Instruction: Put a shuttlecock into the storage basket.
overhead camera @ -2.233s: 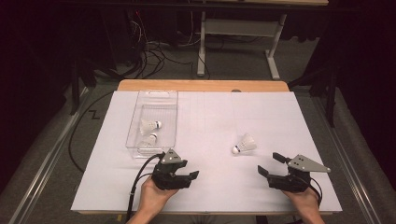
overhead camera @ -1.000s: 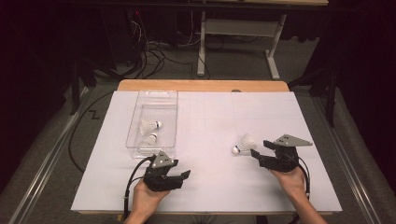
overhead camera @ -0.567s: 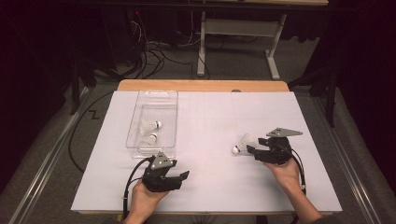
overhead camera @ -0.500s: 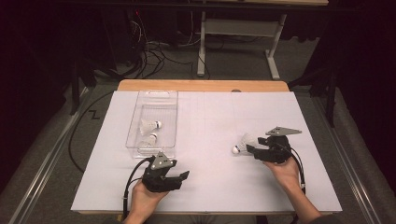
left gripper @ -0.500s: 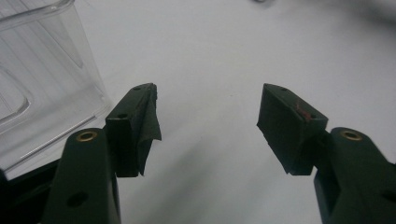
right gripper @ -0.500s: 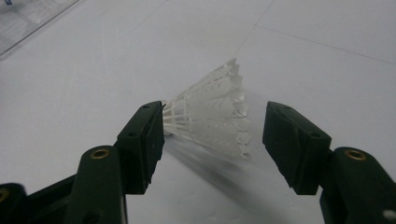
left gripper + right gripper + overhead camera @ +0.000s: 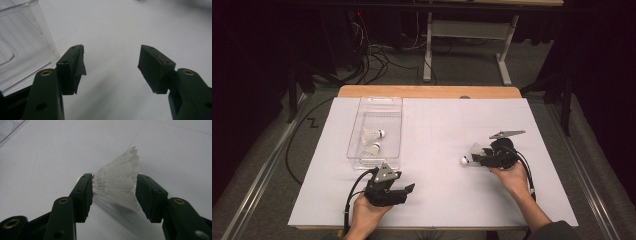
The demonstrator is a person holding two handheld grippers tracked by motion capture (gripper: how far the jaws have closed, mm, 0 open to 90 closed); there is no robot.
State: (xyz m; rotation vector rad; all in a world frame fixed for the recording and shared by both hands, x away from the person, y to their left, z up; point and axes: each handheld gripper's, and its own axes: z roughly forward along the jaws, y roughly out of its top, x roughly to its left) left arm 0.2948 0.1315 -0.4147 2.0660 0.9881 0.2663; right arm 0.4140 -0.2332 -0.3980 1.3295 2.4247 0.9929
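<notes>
**Right fingers closing in on the loose shuttlecock**

My right gripper (image 7: 476,159) has its fingers either side of the shuttlecock (image 7: 117,187) on the bench (image 7: 437,200). They've just been closing, left pad touching the feathers, and I can't tell if the right one does. My left gripper (image 7: 404,192) sits wide open and empty beside the clear box (image 7: 379,105), which holds two more shuttlecocks (image 7: 373,134).
</notes>
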